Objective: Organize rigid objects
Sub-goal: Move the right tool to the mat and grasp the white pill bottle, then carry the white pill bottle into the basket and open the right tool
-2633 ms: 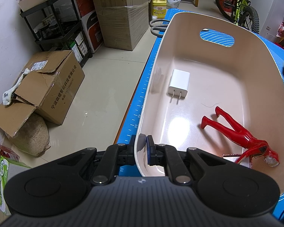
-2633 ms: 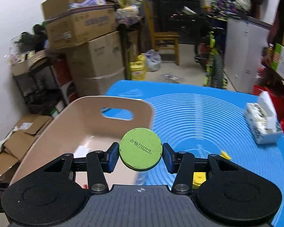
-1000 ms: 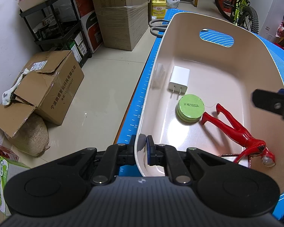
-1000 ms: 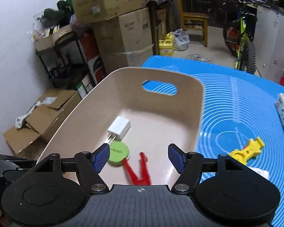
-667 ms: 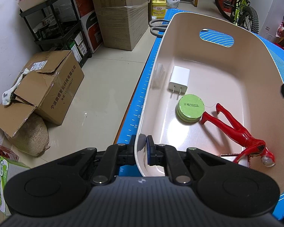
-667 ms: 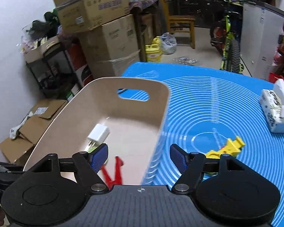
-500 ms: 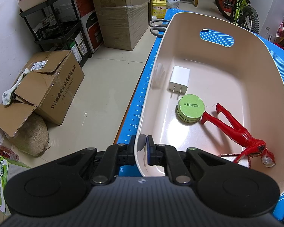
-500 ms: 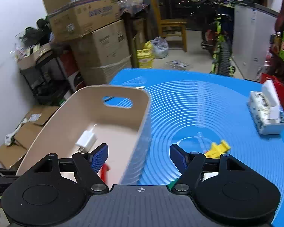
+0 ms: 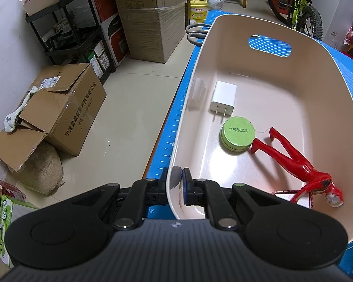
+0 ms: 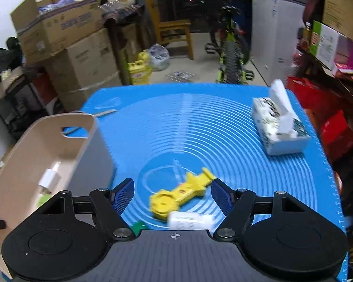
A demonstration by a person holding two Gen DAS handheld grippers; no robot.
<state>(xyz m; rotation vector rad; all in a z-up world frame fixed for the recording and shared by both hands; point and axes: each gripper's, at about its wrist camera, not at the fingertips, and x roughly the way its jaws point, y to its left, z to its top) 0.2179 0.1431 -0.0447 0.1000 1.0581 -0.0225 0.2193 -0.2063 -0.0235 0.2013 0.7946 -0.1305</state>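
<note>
Cardboard boxes (image 9: 66, 108) and a black shelf rack (image 9: 77, 37) crowd the floor beside the blue mat (image 9: 174, 127) in the left wrist view. The left gripper (image 9: 176, 185) is clamped narrowly on the near rim of the beige bin (image 9: 322, 75), one finger inside and one outside. Inside lie a white charger (image 9: 223, 99) with prongs toward the camera, a round green tin (image 9: 237, 132) flat on the floor, and a red figure (image 9: 294, 162) lying diagonally, legs toward the tin.

In the right wrist view, the right gripper (image 10: 173, 196) stands wide and empty above the mat. A blurred yellow toy (image 10: 181, 196) lies between its fingers, long axis running from lower left to upper right, with a white tube (image 10: 191, 221) just beside it. A tissue box (image 10: 280, 127) sits well apart.
</note>
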